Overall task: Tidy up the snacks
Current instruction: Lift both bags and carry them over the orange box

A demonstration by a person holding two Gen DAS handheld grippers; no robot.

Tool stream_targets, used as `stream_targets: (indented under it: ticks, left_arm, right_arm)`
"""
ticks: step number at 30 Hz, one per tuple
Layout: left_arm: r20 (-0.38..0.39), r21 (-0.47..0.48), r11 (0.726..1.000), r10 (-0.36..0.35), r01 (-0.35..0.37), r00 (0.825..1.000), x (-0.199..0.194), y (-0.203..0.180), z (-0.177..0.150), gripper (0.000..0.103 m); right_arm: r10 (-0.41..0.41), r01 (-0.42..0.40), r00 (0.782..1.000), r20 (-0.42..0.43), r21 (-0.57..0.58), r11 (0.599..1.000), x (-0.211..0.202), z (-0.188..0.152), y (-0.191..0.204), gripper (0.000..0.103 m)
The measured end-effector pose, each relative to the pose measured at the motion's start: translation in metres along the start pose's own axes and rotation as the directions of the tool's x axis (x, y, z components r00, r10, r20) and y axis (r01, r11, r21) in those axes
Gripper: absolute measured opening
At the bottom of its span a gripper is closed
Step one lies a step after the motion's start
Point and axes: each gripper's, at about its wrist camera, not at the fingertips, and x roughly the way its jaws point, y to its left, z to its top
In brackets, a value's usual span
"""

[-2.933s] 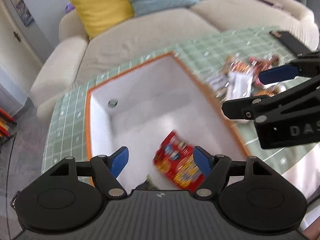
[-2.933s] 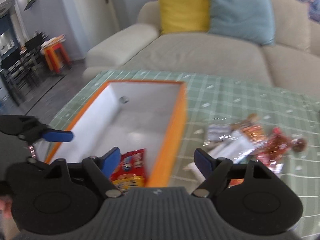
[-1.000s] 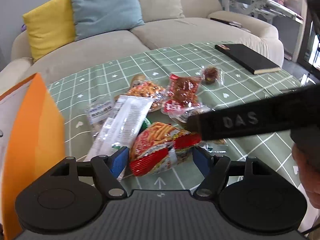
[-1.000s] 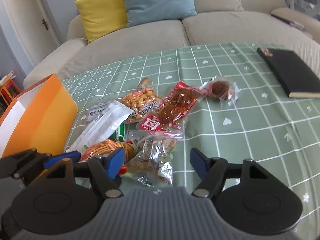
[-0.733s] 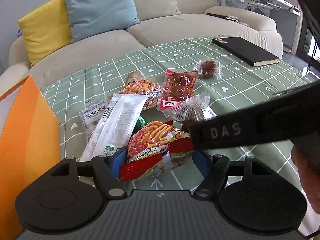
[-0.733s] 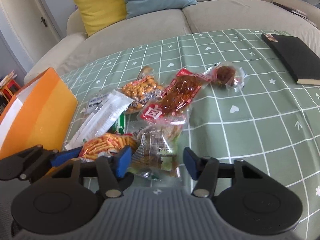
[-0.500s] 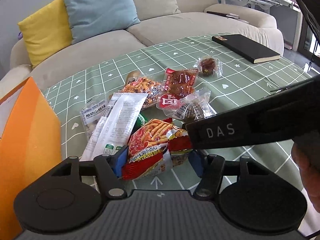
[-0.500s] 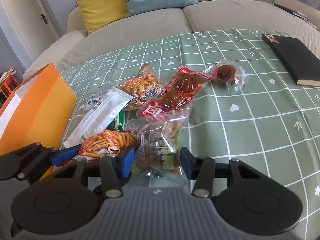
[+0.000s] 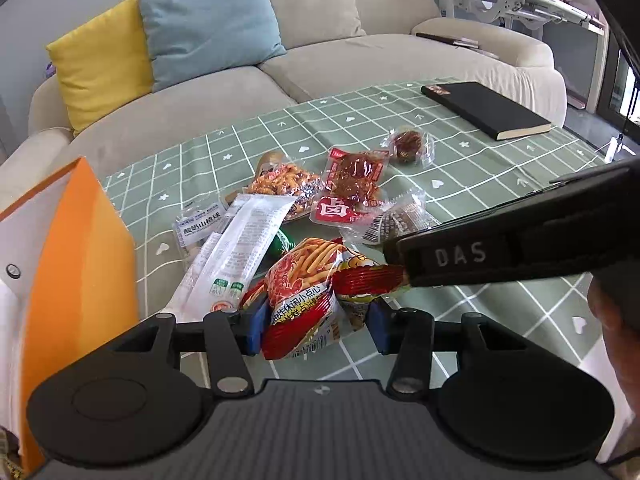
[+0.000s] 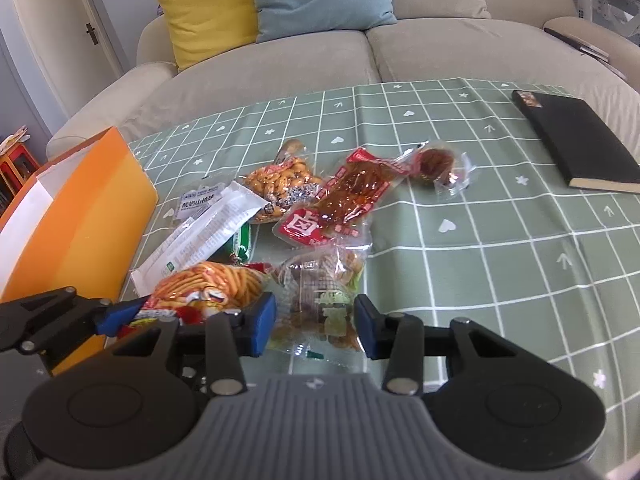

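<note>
Red fries pkt (image 9: 304, 284) nipped by L claw (image 9: 316, 326) | R claw (image 10: 315, 328) narrow round clear pkt (image 10: 324, 300), contact unclear

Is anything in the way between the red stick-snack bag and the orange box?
Nothing visible blocks it. The red bag sits between the left gripper's fingers, and the orange box stands just to its left. Only the white packet lies near that path, flat on the table.

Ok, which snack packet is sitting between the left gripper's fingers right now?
The red fries-print packet, alone between the left gripper pads; the others lie farther out on the cloth.
</note>
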Motion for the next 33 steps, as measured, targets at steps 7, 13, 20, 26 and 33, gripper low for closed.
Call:
stream_targets:
  ticks: [7, 13, 20, 26, 33]
  left_arm:
    - [0.04, -0.018, 1.0, 0.022, -0.021, 0.999, -0.034, 0.005, 0.007, 0.056]
    - [0.049, -0.065, 0.997, 0.055, -0.051, 0.997, -0.065, 0.02, 0.016, 0.056]
    - [0.109, -0.135, 0.987, 0.106, -0.091, 0.988, -0.103, 0.048, 0.031, 0.056]
    - [0.097, -0.228, 0.959, 0.195, -0.169, 0.976, -0.122, 0.088, 0.036, 0.056]
    - [0.007, -0.331, 0.914, 0.249, -0.233, 0.969, -0.118, 0.138, 0.029, 0.056]
  right_arm:
    - [0.012, -0.012, 0.999, 0.049, 0.002, 1.0, -0.033, 0.001, -0.001, 0.039]
    - [0.029, -0.027, 0.993, 0.113, -0.026, 0.999, -0.066, 0.008, 0.01, 0.039]
    - [0.075, -0.065, 0.985, 0.155, -0.07, 0.995, -0.092, 0.019, 0.033, 0.038]
    - [0.136, -0.105, 0.977, 0.165, -0.186, 0.977, -0.102, 0.027, 0.075, 0.038]
    - [0.23, -0.183, 0.969, 0.093, -0.358, 0.916, -0.089, 0.044, 0.141, 0.037]
